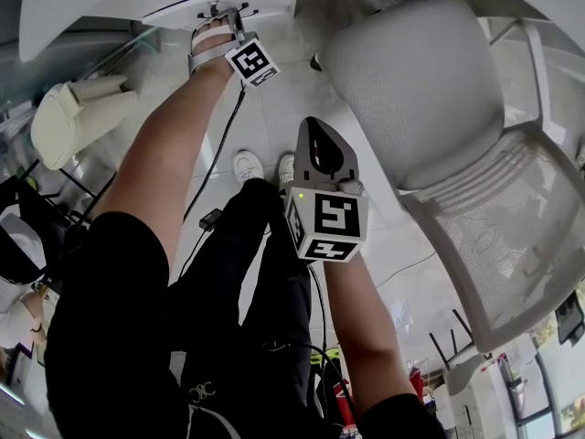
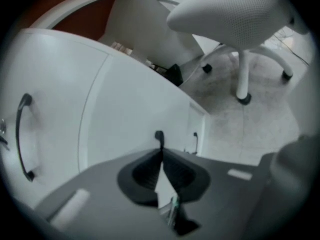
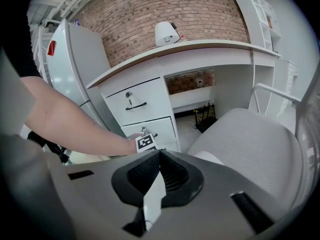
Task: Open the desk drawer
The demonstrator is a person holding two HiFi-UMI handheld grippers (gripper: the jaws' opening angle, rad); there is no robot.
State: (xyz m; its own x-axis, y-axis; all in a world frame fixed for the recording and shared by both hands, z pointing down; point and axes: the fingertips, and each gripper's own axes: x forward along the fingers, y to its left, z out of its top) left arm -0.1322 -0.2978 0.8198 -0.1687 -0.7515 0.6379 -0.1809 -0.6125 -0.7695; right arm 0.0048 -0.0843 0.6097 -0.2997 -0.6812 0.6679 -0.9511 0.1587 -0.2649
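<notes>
desk [image 3: 200, 54]: lower drawer [image 3: 162, 126] sitting at its left end, under top edge, looking shut.
step: gripping done, pull not yet begun.
left arm [image 1: 174, 135] stretching out toward drawer front, gripper angling down.
left gripper [image 2: 160, 151] pinching drawer handle [image 2: 159, 135], jaws nearly together on it.
next: pulling straight out, firm grip.
right gripper [image 3: 159, 156] hanging idle, jaws together, holding nothing.

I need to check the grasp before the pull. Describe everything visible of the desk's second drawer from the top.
The second drawer is a flat white front, painted-looking, under the top drawer of the desk, left of the knee opening. It looks shut, its face level with the drawer above. A small metal fitting, perhaps a lock, sits near its upper edge. Its black handle stands out from the front; the left tool is closed on it. Nothing else is seen touching it.
</notes>
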